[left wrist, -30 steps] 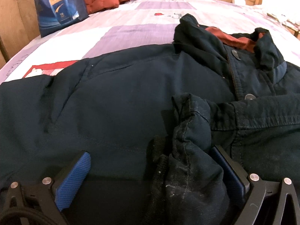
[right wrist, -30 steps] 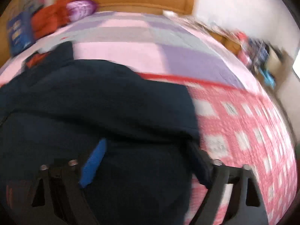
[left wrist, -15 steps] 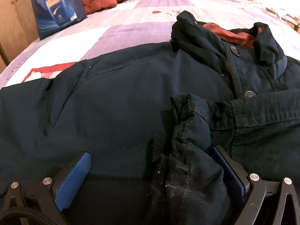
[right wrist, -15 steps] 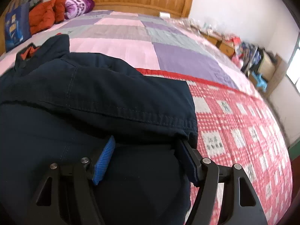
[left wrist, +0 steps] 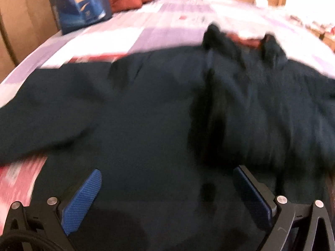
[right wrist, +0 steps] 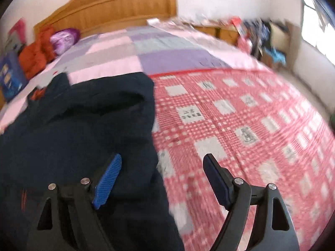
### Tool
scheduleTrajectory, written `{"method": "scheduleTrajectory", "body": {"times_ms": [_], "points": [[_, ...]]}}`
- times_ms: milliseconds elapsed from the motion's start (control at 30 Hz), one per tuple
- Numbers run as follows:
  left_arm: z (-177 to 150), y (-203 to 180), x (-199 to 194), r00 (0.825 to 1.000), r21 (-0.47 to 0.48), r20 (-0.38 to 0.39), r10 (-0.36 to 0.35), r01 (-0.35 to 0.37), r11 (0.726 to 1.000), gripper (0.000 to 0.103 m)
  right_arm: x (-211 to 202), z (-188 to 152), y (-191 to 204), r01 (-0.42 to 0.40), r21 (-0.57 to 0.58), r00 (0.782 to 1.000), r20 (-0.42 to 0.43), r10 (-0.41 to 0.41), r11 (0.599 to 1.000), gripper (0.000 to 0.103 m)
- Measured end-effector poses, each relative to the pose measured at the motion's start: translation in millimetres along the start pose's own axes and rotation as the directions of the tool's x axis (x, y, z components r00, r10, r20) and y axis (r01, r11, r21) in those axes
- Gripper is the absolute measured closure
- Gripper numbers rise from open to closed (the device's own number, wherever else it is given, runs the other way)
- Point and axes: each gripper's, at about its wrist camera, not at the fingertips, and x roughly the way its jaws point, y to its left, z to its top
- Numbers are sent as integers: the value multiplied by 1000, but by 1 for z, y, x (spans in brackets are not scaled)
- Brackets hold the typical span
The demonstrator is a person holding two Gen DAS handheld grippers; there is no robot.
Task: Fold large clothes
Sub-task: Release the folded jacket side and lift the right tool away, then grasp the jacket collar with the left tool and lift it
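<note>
Both wrist views close, down-angled, sharing jacket [left wrist: 146, 115].

No legible text. The blue bag [left wrist: 81, 4] bears pale printing — blurred beyond reading. White squares on the red checked quilt [right wrist: 240, 125] carry dark characters — indecipherable.

A lived-in home bedroom: a wide bed [right wrist: 240, 113] under a patchwork quilt in pink, purple and red check, a wooden headboard [right wrist: 108, 8], cushions [right wrist: 39, 50] piled at its head, cluttered low cabinets [right wrist: 217, 32] by the window.
</note>
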Motion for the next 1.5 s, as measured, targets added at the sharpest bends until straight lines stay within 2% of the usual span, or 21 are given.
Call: {"method": "scheduleTrajectory", "body": {"times_ms": [67,133,167,267,400,500,667,733,833,933,967,1033,1100,1200,1233,1300,1367,1500], "points": [[-26,4,-3,998,22,-48,34,-33,999,0,-10,-15,9,-12,-49,1000,-12,12,999,21],[-49,11,-4,994,25,-87,59,-57,998,0,-15,-36,20,-22,-108,998,-62,15,994,21],[-57,16,-7,995,1,-88,47,-47,999,0,-17,-45,26,-24,-132,996,-87,12,991,21],[-69,30,-20,995,-62,-91,47,-53,997,0,-32,-58,29,-29,-161,998,-64,19,987,21],[-67,44,-31,997,-109,-67,48,-55,992,0,-52,-63,60,-83,-224,996,-49,74,971,21],[-59,66,-27,995,-159,-73,71,-82,984,0,-58,-63,102,-148,-263,989,-46,141,954,21],[-51,122,-34,992,-260,-64,109,-122,958,0,-52,-33,175,-232,-268,971,-11,238,935,21],[-50,145,-38,989,-270,-59,136,-147,952,0,-46,-20,200,-220,-280,972,13,233,934,20],[-49,188,-41,985,-325,-63,161,-173,930,0,-26,-18,237,-196,-276,980,-29,196,941,19],[-53,247,-41,985,-444,-66,160,-173,879,0,-6,-45,264,-152,-339,988,-79,133,928,15],[-58,265,-42,985,-481,-67,161,-174,859,0,-3,-57,270,-117,-386,993,-65,99,915,15],[-70,306,-43,984,-566,-78,162,-178,805,0,-9,-75,274,-47,-431,997,29,66,901,15],[-81,349,-42,983,-641,-78,164,-175,747,0,-7,-77,273,-48,-427,998,26,65,903,14],[-98,402,-36,985,-726,-83,153,-165,667,0,-2,-73,264,-100,-388,994,-2,107,916,13],[-105,422,-32,987,-764,-89,137,-156,626,0,-1,-73,263,-109,-380,993,-7,115,918,13],[-113,452,-21,991,-819,-90,94,-128,560,0,-1,-75,261,-99,-386,994,0,107,917,12],[-116,470,-11,995,-849,-65,70,-92,520,0,-3,-80,267,-74,-402,996,13,87,913,12],[-108,486,8,998,-862,-36,55,-59,503,0,0,-78,265,-79,-396,996,9,90,915,12]]}}
